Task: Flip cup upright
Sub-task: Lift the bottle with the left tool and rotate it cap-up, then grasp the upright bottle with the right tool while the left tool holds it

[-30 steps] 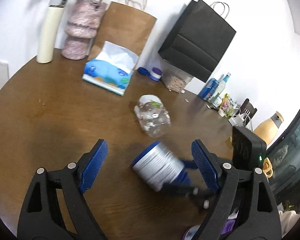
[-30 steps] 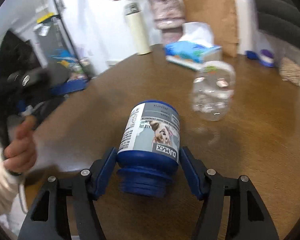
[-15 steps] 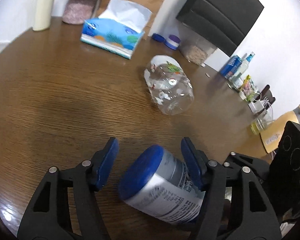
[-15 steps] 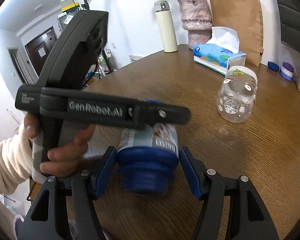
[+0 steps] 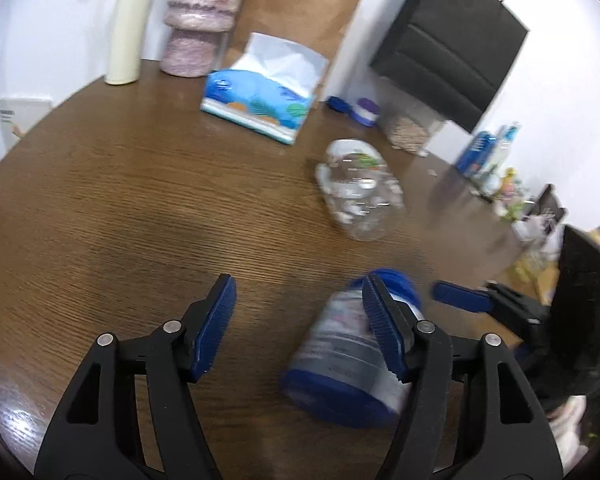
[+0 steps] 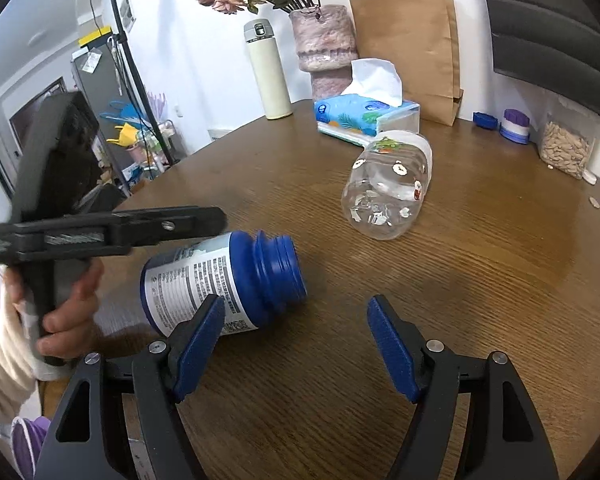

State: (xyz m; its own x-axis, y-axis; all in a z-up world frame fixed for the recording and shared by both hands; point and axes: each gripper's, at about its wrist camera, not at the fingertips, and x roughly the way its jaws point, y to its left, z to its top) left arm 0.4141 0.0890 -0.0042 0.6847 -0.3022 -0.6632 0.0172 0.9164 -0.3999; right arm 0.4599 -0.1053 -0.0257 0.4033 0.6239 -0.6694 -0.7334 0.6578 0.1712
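Observation:
A blue jar with a white and grey label (image 6: 216,284) lies on its side on the brown round table (image 6: 480,280), its open blue threaded mouth to the right. In the left wrist view the jar (image 5: 340,364) is blurred and sits behind my right-hand finger. My left gripper (image 5: 300,328) is open and empty; the jar is outside its jaws. My right gripper (image 6: 296,352) is open and empty, the jar just beyond its left finger. A clear plastic cup with cartoon prints (image 6: 388,188) lies on its side further back, also in the left wrist view (image 5: 360,188).
At the back stand a tissue box (image 6: 364,120), a pink vase with flowers (image 6: 324,48), a cream thermos (image 6: 268,72), a brown paper bag (image 6: 412,48), a black bag (image 5: 448,44), small caps (image 6: 514,126) and a seed container (image 6: 564,152).
My right gripper has opened and let go of the blue jar, which now lies on its side on the table. My left gripper has shifted left, so the jar is outside its jaws.

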